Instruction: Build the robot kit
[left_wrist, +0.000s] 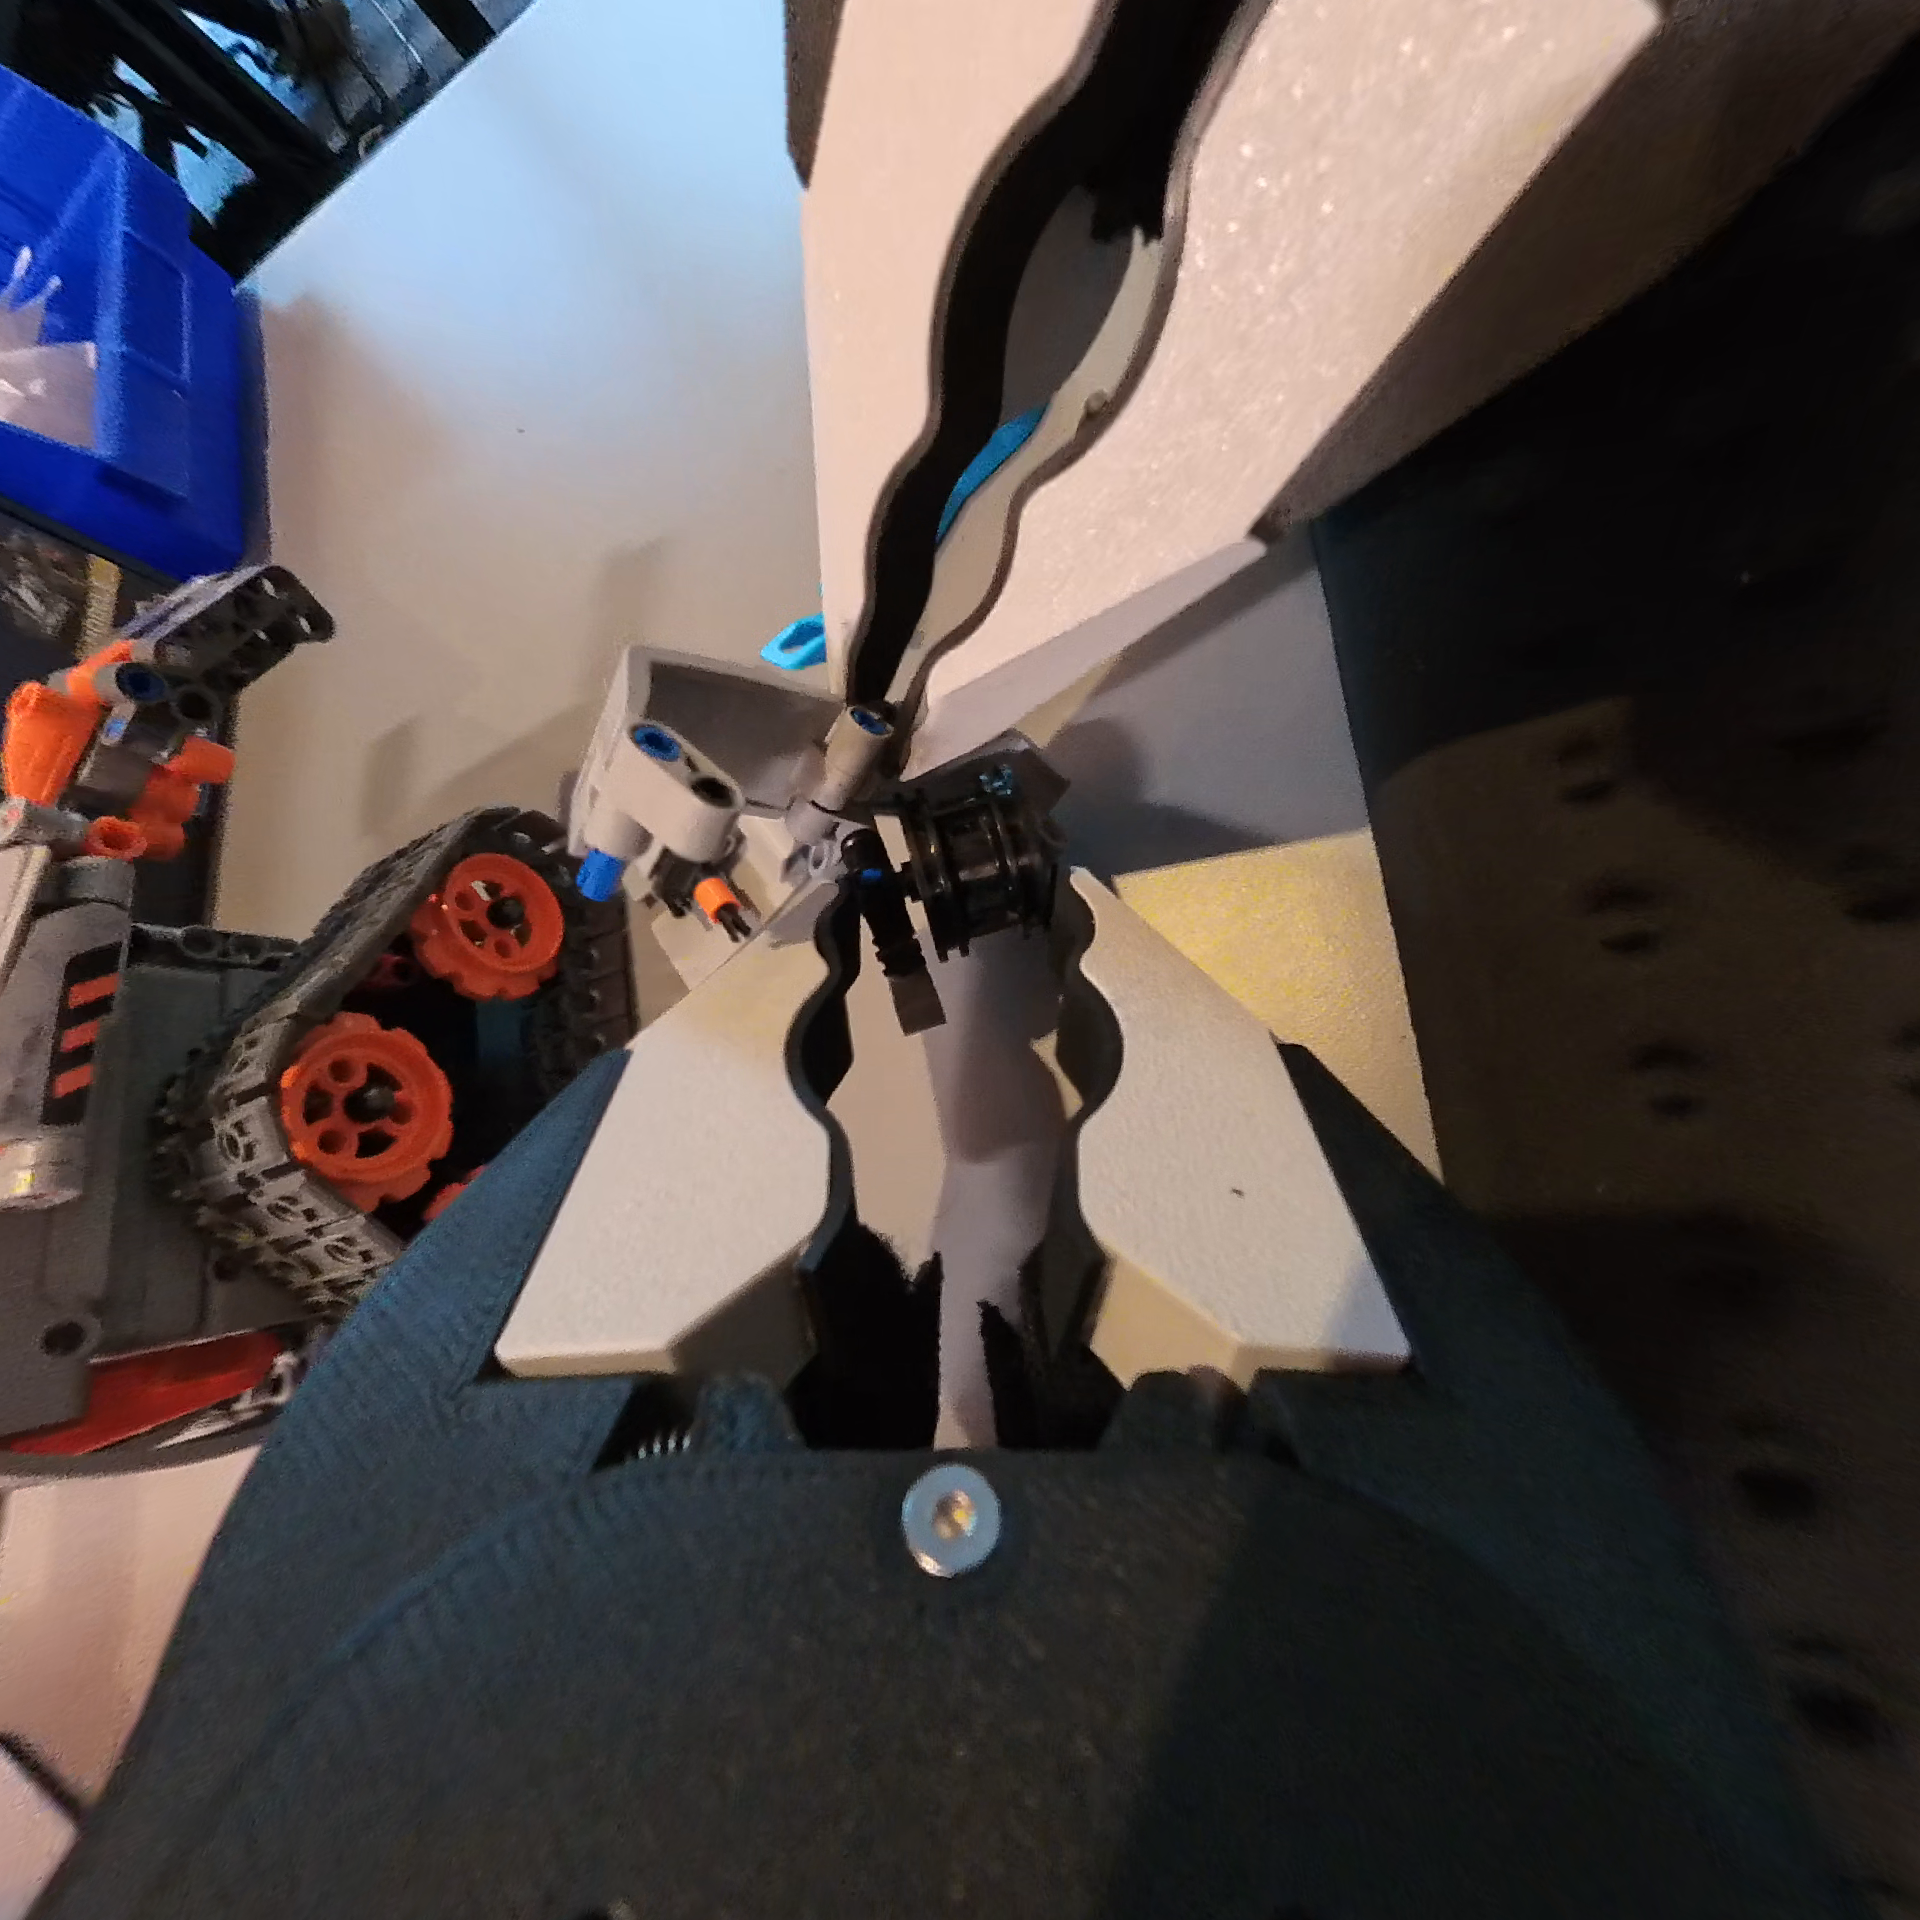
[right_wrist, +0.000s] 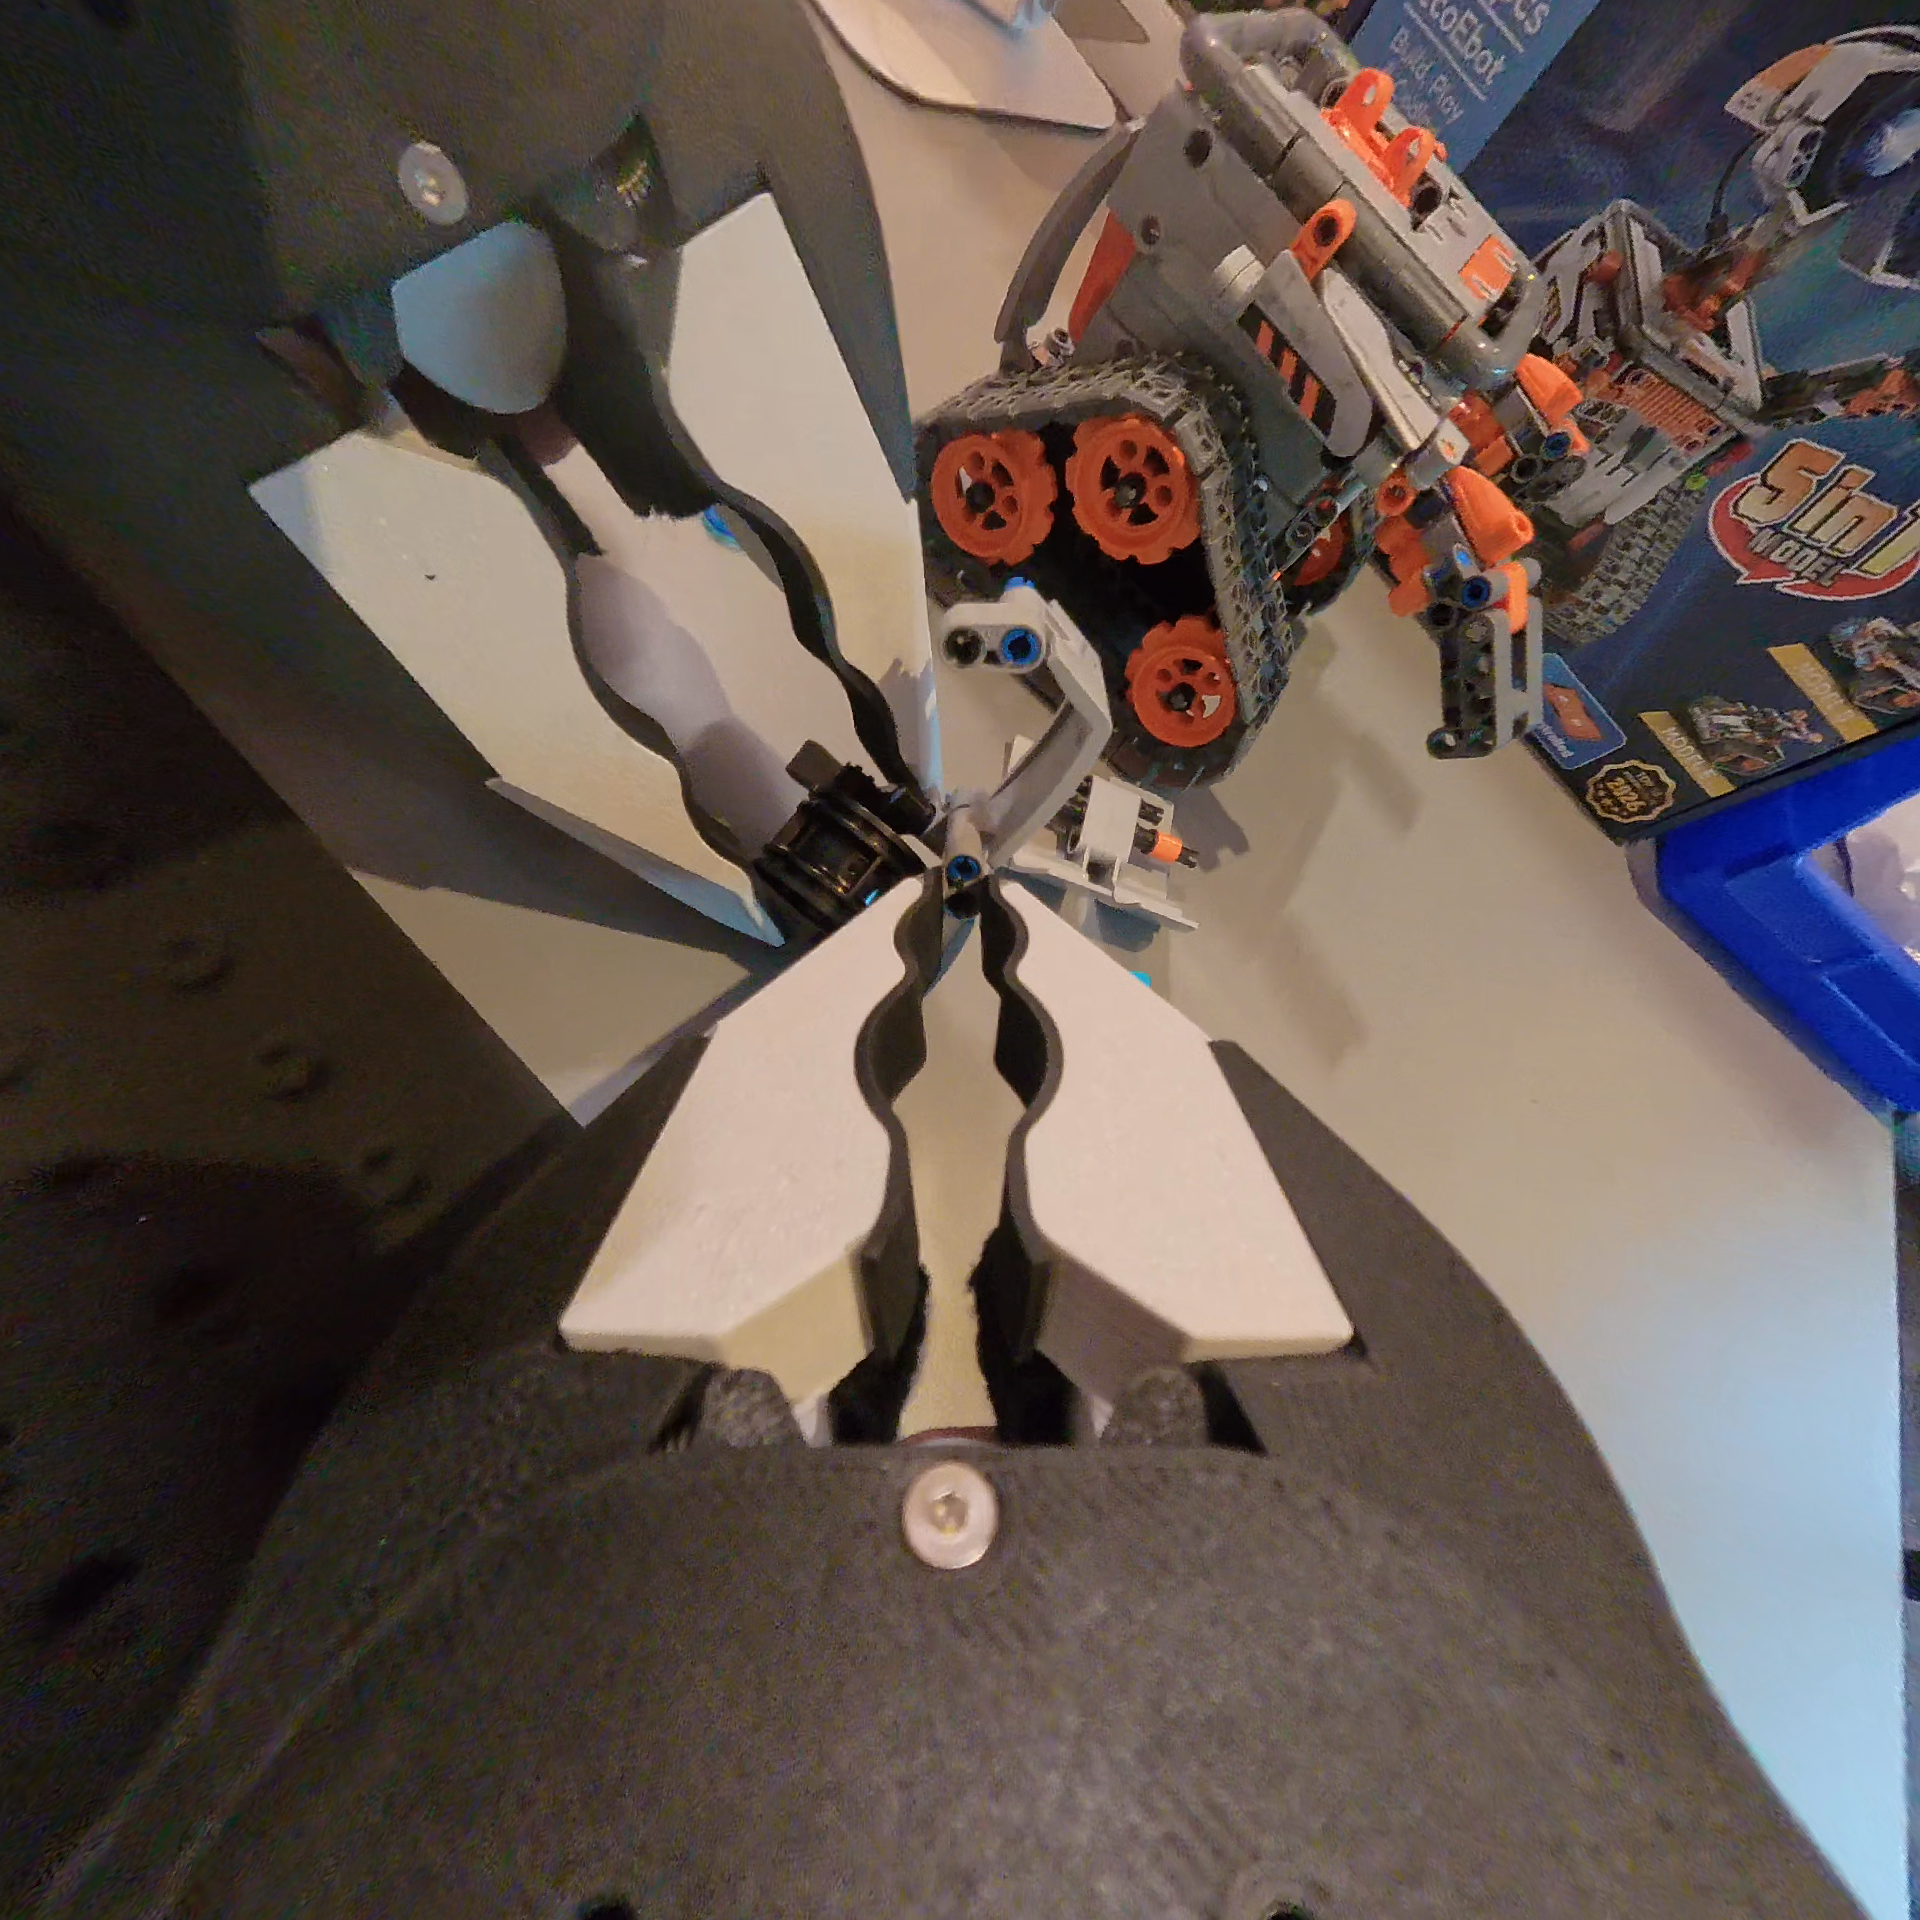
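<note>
- Looks like a hobby or robotics workspace: white tabletop (right_wrist: 1403, 1039).
- Brick-built tracked robot (right_wrist: 1195, 499) (orange wheels) beside its printed box (right_wrist: 1766, 468).
- Blue parts bin (right_wrist: 1787, 935) nearby.

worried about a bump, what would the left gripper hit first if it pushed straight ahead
Most likely the right gripper, whose tips sit just beyond the black wheel that the left gripper holds; depth is hard to judge.
</note>
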